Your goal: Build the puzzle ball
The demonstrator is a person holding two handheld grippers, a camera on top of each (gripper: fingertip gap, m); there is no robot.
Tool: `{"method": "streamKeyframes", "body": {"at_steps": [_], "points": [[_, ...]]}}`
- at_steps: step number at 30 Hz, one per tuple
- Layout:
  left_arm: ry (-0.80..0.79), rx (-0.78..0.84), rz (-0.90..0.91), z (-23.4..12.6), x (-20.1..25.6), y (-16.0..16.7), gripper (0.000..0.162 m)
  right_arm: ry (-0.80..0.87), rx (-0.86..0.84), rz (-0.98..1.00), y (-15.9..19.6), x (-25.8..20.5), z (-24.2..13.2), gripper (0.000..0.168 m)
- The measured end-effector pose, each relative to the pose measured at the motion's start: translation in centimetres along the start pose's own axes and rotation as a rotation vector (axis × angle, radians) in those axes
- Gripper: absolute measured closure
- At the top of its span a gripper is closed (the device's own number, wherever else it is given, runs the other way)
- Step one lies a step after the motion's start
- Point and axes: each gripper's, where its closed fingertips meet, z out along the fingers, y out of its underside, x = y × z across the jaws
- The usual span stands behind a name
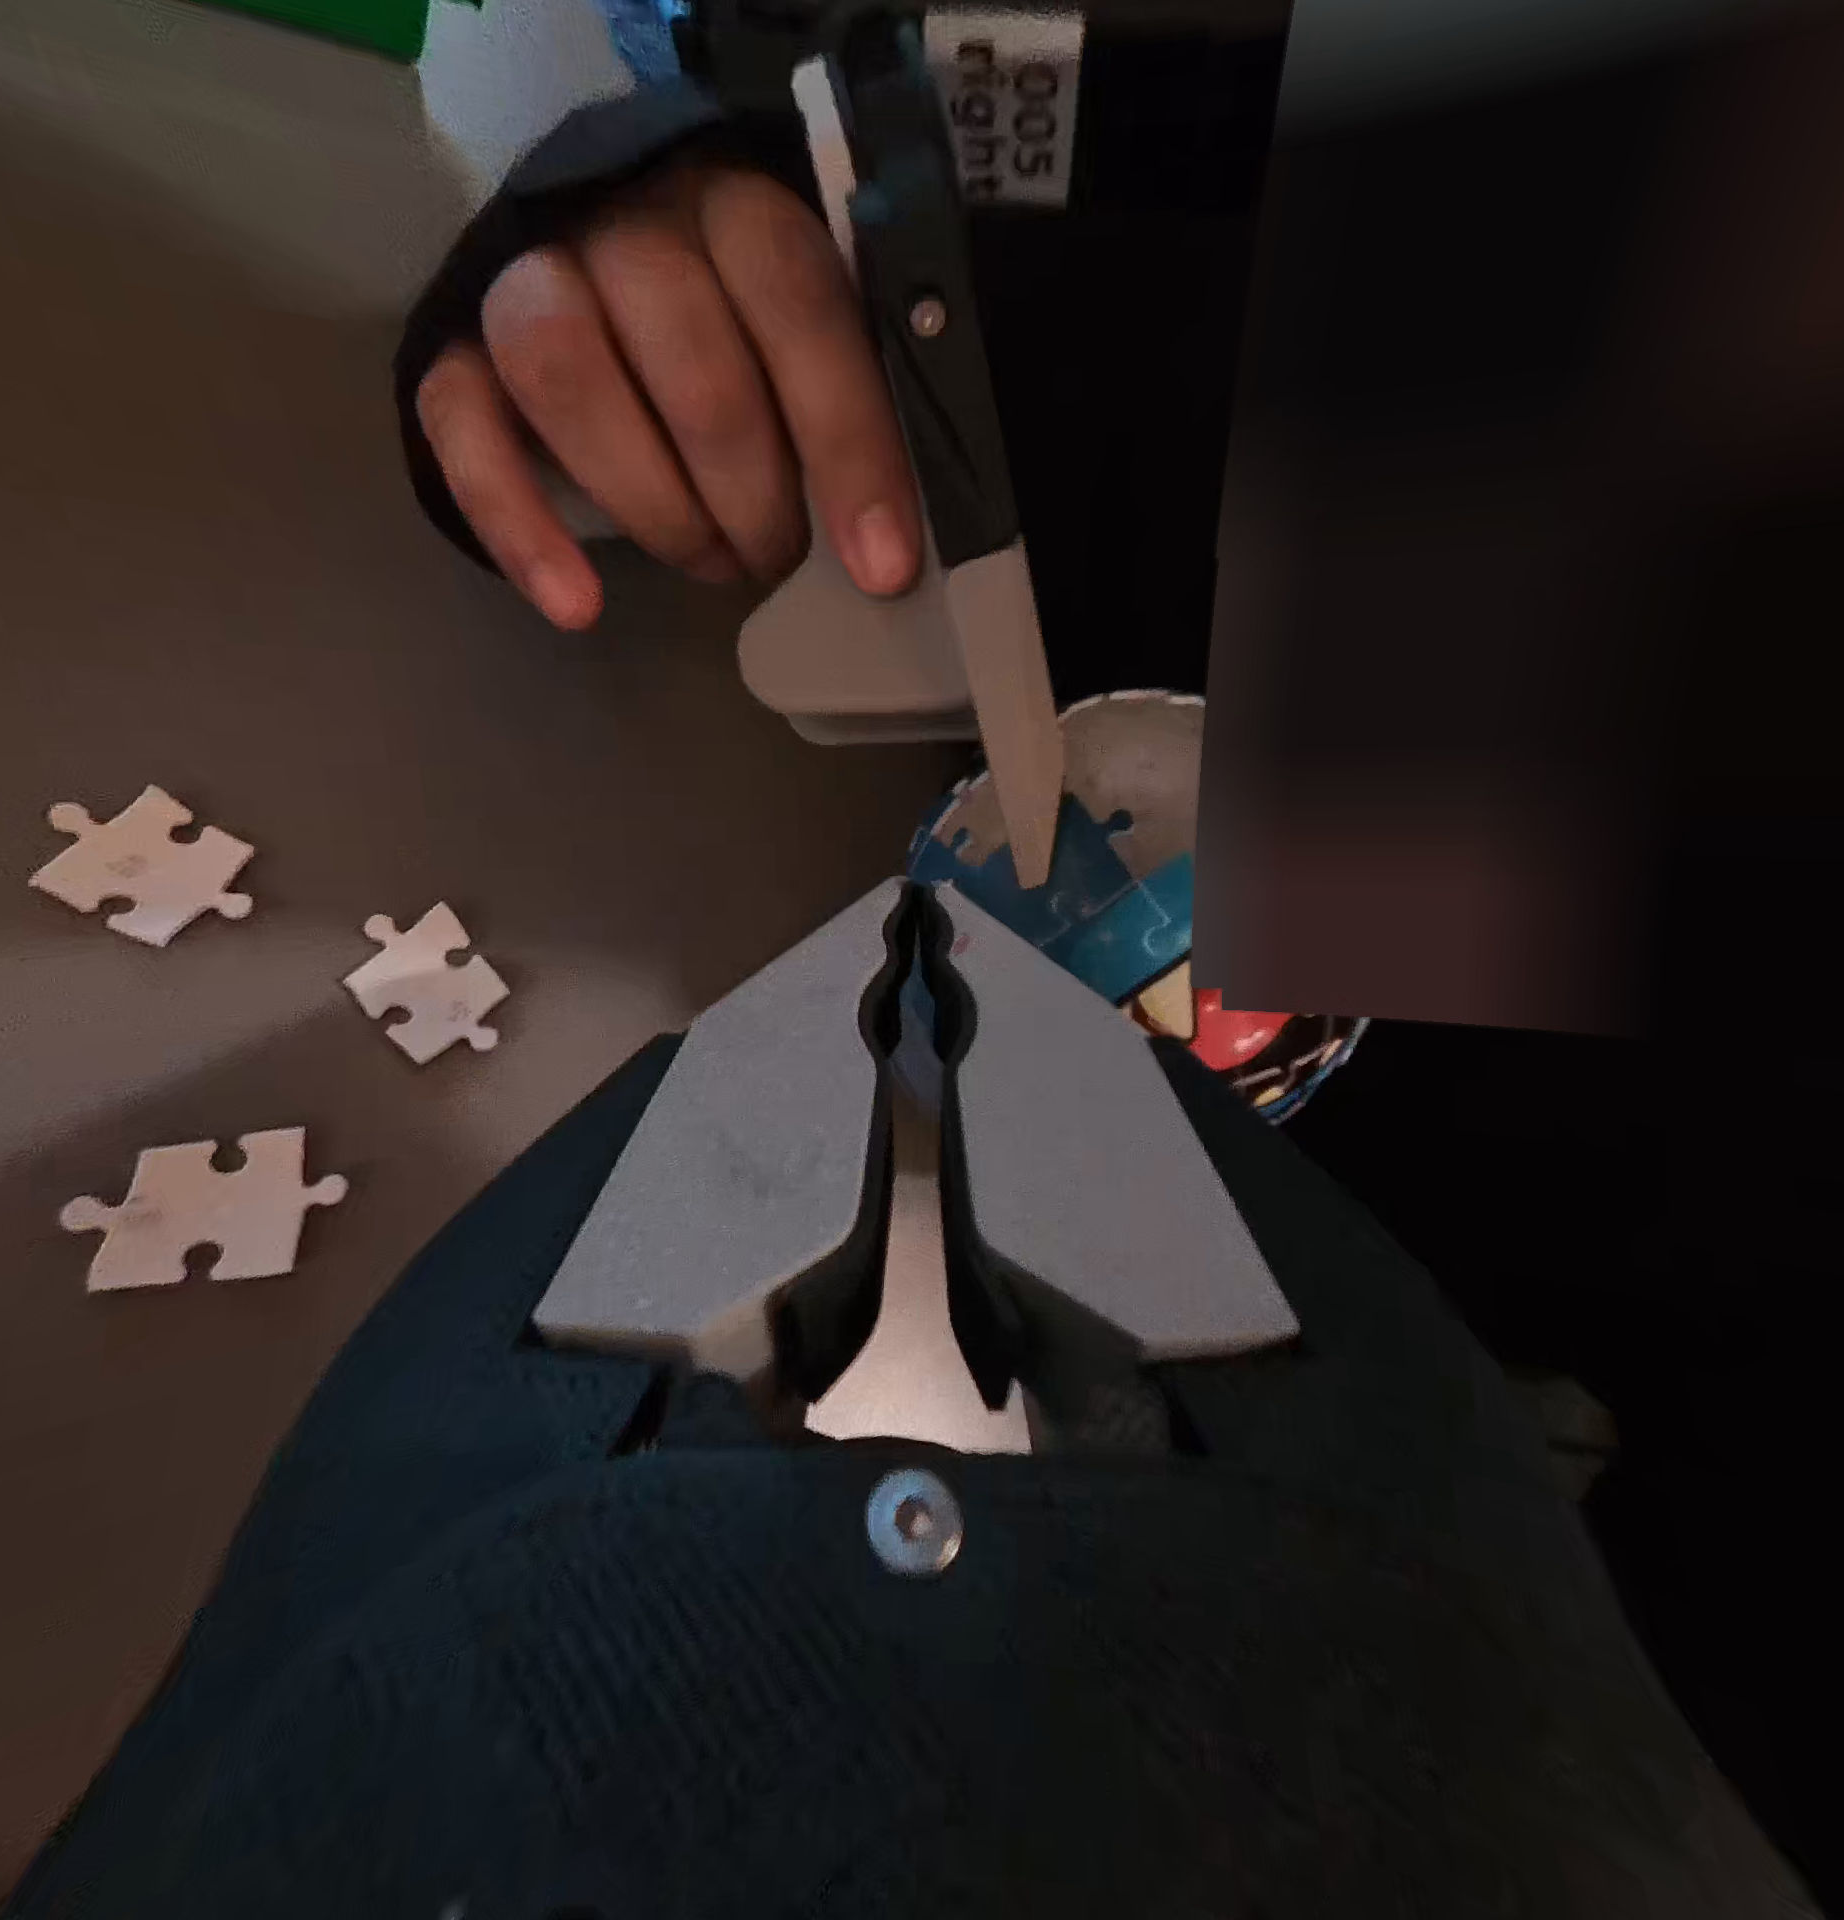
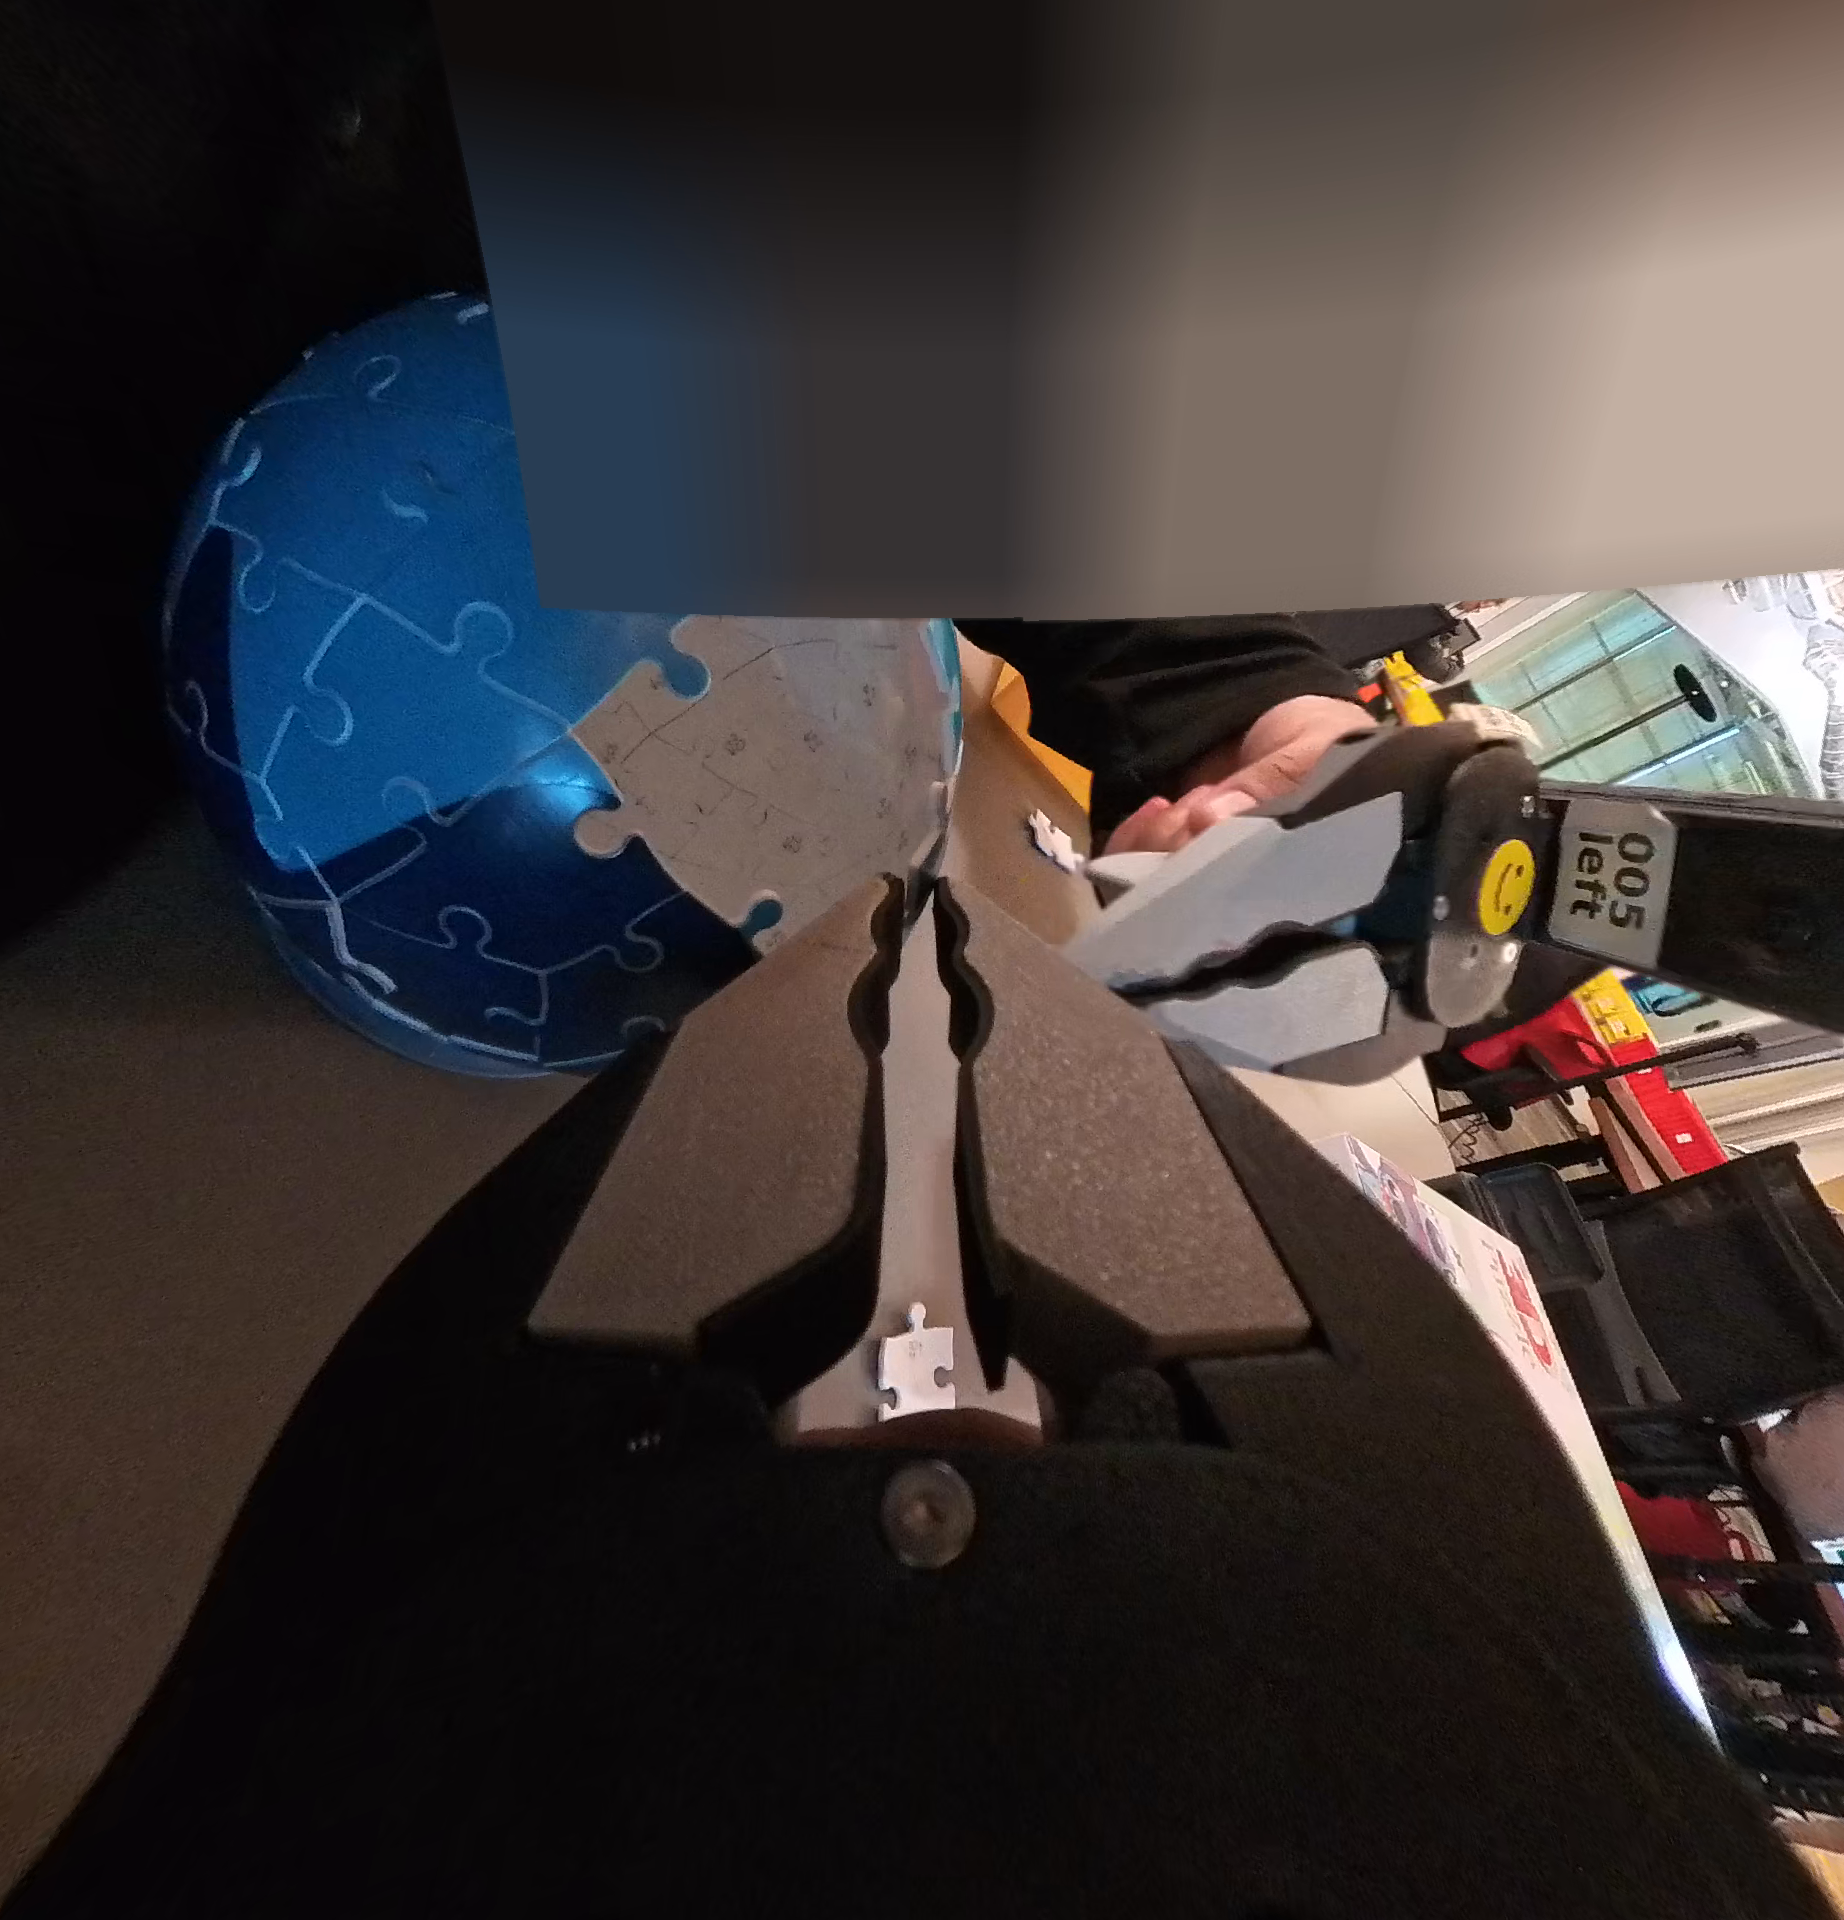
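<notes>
Left wrist view: the left gripper has its jaws pressed nearly together, with only a thin slit at the tips. Whether they pinch anything I cannot tell; nothing shows between them. Just past the tips sits the ball, a half-built blue shell with its pale hollow inside showing and a red and yellow picture lower down. The right gripper comes down from above, held by a hand, and its tip touches the ball's jagged rim. On the table to the left lie three loose pieces face down, well apart from the ball: a far piece, a middle piece and a near piece.

Right wrist view: the right gripper shows a narrow gap between its jaws, which seem to straddle the ball's rim, though contact is hard to confirm. The ball fills the left, blue outside, with the grey backs of its pieces visible through the open part. The left gripper lies to the right with a small piece just beside its tip; whether it holds that piece is unclear. Another piece shows on the table between the fingers.

The step in hand looks like steadying the shell while a piece is fitted at the open edge. The next move calls for turning a piece so its tabs match the rim's notches, then pressing gently, since the shell could flex or pop apart.
</notes>
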Motion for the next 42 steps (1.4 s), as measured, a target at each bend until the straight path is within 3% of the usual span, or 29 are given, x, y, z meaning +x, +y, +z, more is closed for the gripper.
{"method": "streamKeyframes", "body": {"at_steps": [5,12,15,19,23,27,34,38,42], "points": [[0.053,-0.088,0.016,2.2,1.4,1.6,0.162,-0.011,0.01,0.002,-0.1,-0.2,-0.1,0.167],[-0.017,-0.015,-0.024,0.3,-0.7,0.2,0.162,-0.001,0.0,-0.002,0.0,-0.1,0.0,0.167],[0.122,-0.105,-0.012,2.0,1.7,2.1,0.162,-0.007,0.005,-0.003,-0.1,-0.2,-0.1,0.166],[0.014,-0.072,-0.032,1.2,0.0,1.3,0.162,-0.001,0.004,0.001,0.0,-0.1,-0.1,0.166],[0.024,-0.018,-0.034,0.5,-0.1,0.6,0.162,-0.002,0.001,-0.001,0.0,-0.1,0.0,0.166],[0.115,-0.092,-0.028,2.2,1.6,2.1,0.162,-0.009,0.004,-0.001,0.0,-0.2,-0.1,0.166],[0.0,-0.04,-0.035,0.4,-0.2,1.1,0.162,-0.004,-0.001,-0.002,0.0,-0.2,-0.1,0.166],[0.106,-0.087,-0.03,2.0,1.7,2.1,0.162,-0.008,0.002,-0.003,-0.1,-0.3,-0.1,0.166],[0.021,-0.077,-0.028,1.4,0.5,1.6,0.162,-0.005,0.003,0.001,0.0,-0.3,-0.1,0.166]]}}
